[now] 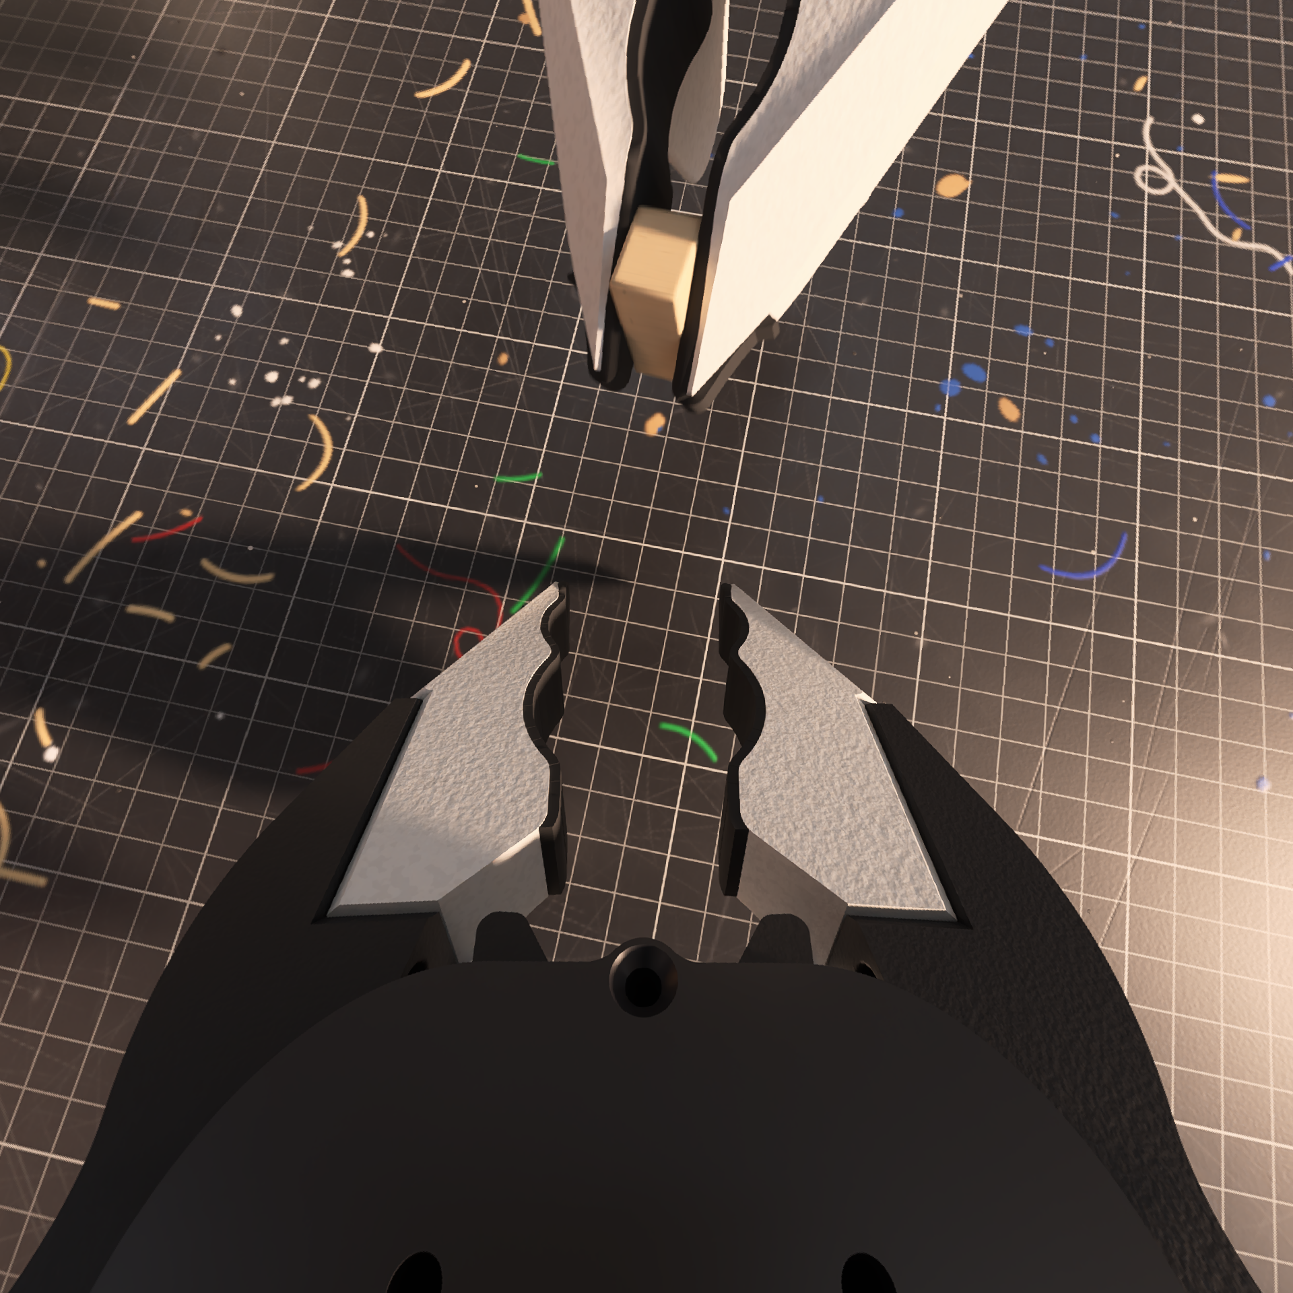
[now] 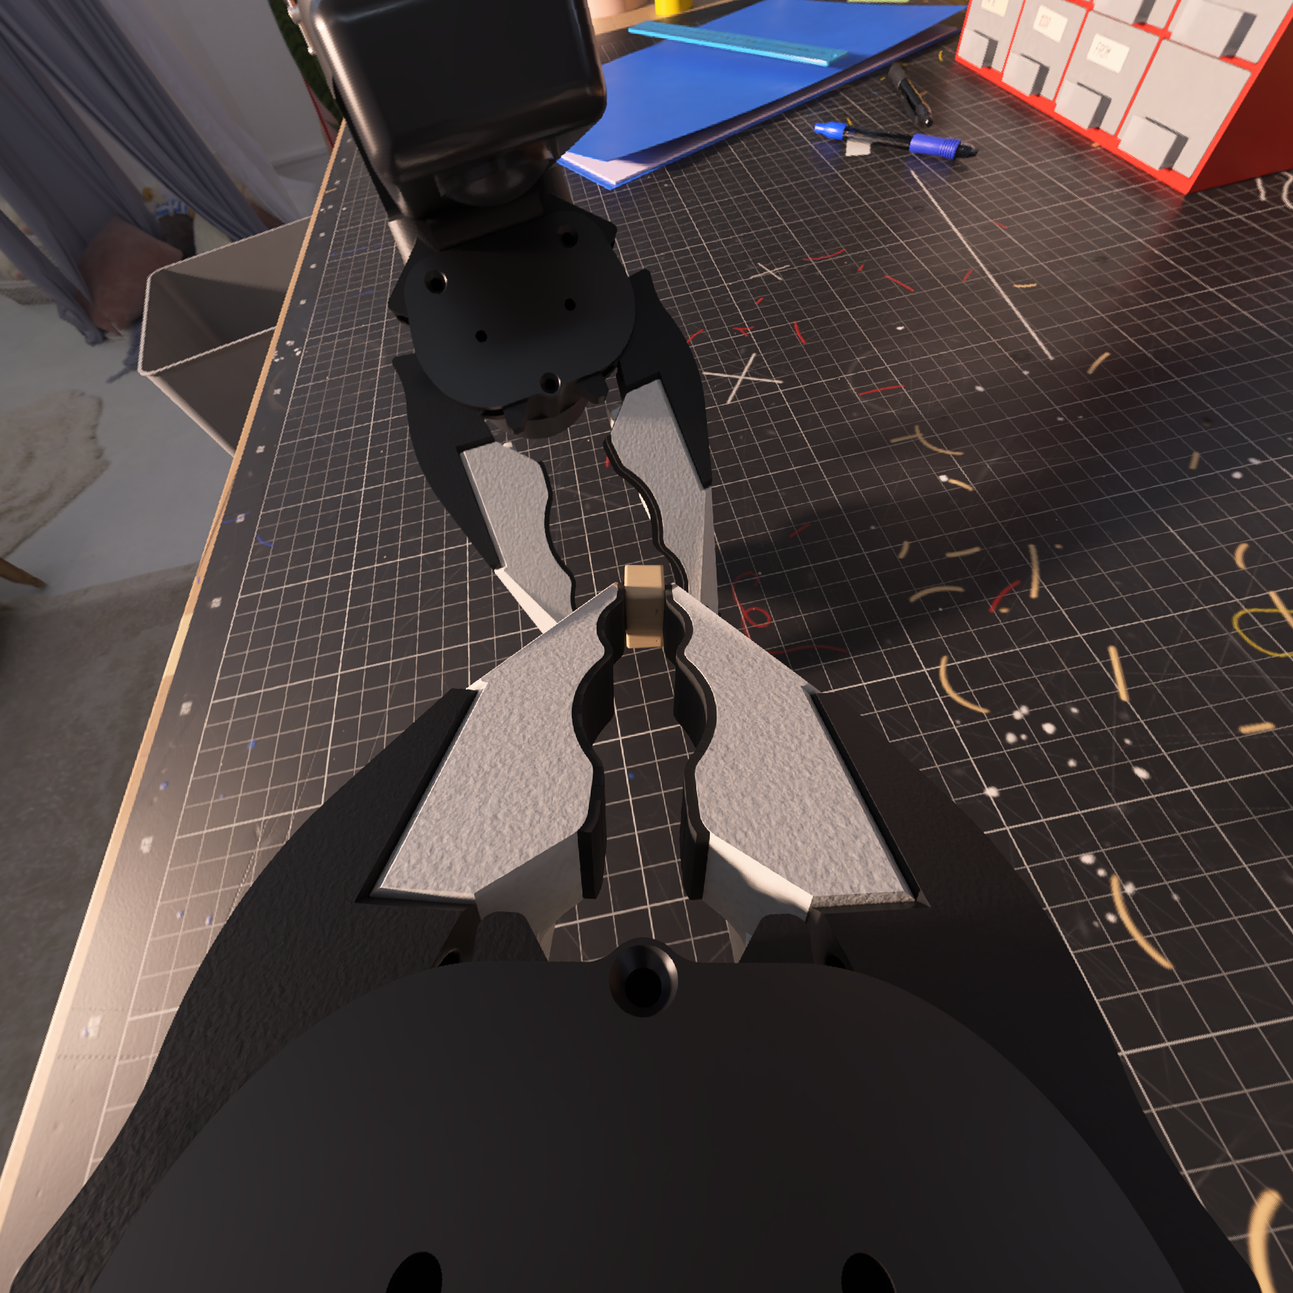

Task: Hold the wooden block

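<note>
The wooden block (image 2: 644, 606) is pinched between the tips of the right gripper (image 2: 644, 595), jaws closed onto its two broad faces. It's held up off the counter (image 2: 909, 804), which is covered by a dark gridded cutting mat (image 1: 909, 630) full of paint flecks and coloured squiggles. In the left wrist view the same block (image 1: 652, 297) is seen end-on, pale and rectangular, sandwiched between the white fingers (image 1: 783, 231) coming down from the top of the frame.

The left gripper (image 1: 642, 595) is empty, jaws parted with only bare mat visible in the gap. It's pointed straight at the block but kept apart from it (no contact anywhere). From the right wrist view the left gripper (image 2: 616, 588) is seen facing back, its tips just beyond the block.

Farther back on the counter, a blue folder (image 2: 714, 91), a blue-capped marker (image 2: 895, 140) and a red drawer organiser (image 2: 1147, 84) can be made out, well apart from the grippers. A grey bin (image 2: 210, 315) is hung off the counter's left edge.
</note>
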You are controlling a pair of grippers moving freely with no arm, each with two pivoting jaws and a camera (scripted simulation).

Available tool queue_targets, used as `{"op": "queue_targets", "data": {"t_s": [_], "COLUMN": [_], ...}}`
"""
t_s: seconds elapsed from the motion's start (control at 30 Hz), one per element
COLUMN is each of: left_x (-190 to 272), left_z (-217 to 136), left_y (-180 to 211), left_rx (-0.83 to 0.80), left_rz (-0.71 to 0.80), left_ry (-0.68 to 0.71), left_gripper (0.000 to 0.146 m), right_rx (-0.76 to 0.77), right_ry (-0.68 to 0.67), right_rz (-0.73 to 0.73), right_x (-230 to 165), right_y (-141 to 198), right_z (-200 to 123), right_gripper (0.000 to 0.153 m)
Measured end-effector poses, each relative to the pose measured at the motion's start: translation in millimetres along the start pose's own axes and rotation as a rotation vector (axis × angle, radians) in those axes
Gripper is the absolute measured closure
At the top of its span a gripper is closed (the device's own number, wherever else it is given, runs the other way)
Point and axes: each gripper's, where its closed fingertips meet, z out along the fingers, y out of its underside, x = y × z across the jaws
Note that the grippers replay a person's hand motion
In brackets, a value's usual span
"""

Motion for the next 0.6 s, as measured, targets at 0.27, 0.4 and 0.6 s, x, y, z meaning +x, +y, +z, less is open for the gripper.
{"op": "queue_targets", "data": {"t_s": [0.27, 0.4, 0.6], "left_x": [3, 2, 0], "left_z": [-1, -4, -4], "left_y": [0, 2, 3], "left_rx": [0.022, 0.036, 0.007], "left_rz": [-0.029, -0.028, -0.01], "left_ry": [0.029, 0.028, -0.001], "left_gripper": [0.102, 0.103, 0.102], "right_rx": [0.03, 0.063, 0.057], "right_ry": [-0.032, -0.073, -0.045], "right_rz": [0.064, 0.075, 0.05], "right_x": [3, 1, -2], "right_y": [-1, 2, 1], "right_z": [-1, -7, -2], "right_gripper": [0.144, 0.144, 0.144]}}
